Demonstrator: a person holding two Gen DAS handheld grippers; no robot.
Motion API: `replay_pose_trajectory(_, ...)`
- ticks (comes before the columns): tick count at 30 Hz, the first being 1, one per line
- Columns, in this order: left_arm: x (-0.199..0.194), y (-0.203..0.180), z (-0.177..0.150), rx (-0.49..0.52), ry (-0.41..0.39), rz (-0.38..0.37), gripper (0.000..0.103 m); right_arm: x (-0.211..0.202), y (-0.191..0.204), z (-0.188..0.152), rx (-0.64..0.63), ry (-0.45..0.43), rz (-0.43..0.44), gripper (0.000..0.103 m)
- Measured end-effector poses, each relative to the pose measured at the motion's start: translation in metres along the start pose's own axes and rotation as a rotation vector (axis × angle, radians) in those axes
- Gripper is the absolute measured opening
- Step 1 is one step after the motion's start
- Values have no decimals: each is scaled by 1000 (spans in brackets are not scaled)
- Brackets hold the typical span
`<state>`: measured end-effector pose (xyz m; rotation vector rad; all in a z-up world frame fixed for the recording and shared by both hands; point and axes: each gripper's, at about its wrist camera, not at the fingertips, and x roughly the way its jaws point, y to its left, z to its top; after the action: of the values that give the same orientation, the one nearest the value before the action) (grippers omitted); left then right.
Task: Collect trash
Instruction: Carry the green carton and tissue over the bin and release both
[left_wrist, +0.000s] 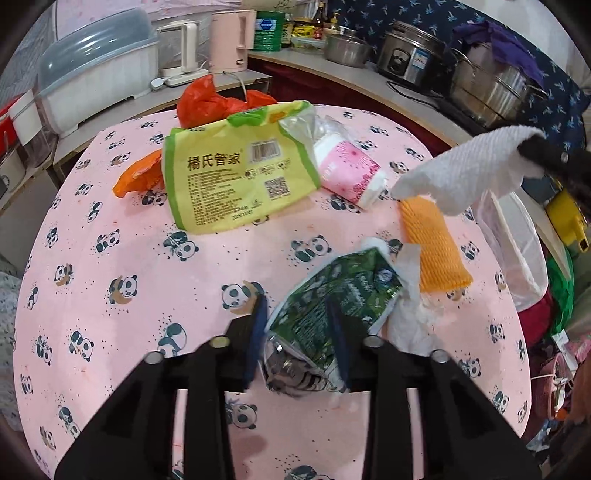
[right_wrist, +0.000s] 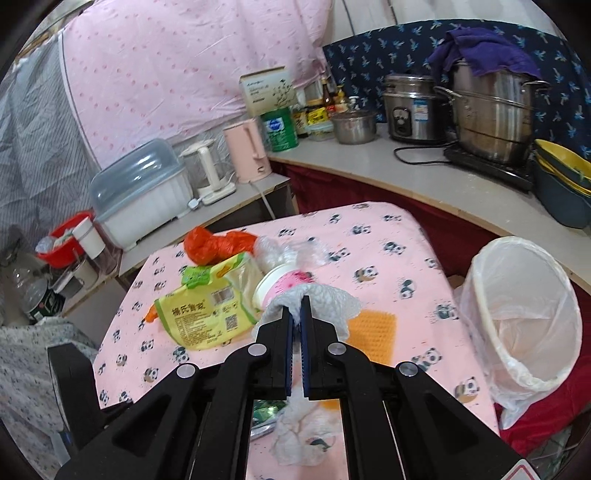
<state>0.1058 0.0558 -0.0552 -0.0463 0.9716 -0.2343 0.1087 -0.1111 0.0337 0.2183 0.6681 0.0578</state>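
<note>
Tissue (right_wrist: 321, 299) is pinched in the right claw (right_wrist: 295, 321), whose jaws are closed on one edge of it, and it is held up over the table (left_wrist: 110, 314), well clear of the cloth. In the left wrist view it is seen as a long white sheet (left_wrist: 469, 170) hanging from the claw at the right and tapering down-left to a point just above the orange pad (left_wrist: 432, 247); its long axis runs from upper right to lower left.

The bin (right_wrist: 524, 314) stands just beside the table's right edge, tilted with its lined mouth open toward the table. For a clean drop, the tissue is probably best carried fully over that mouth, with the trailing tip inside the rim, before the jaws are parted; a loose tail could catch on the liner or fall outside.

The green wrapper (left_wrist: 332, 306) lies between the fingers of the left claw (left_wrist: 299, 332), at the near edge of the table, with its long axis running away from the camera and to the right. Whether the pads press on it cannot be told. A firmer, central hold is likely needed, since crumpled foil slips easily.
</note>
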Motion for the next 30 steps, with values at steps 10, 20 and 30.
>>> replay_pose_trajectory(10, 1, -40, 6, 132, -51, -6, 84, -17, -47, 2, 76, -21, -37, 4)
replay_pose_trajectory(20, 36, -31, -17, 218, 35, 25, 83, -9, -58, -8, 95, 11, -34, 4)
replay_pose_trajectory(30, 56, -20, -14, 157, 74, -4, 73, 6, -51, -13, 84, 45, -31, 4)
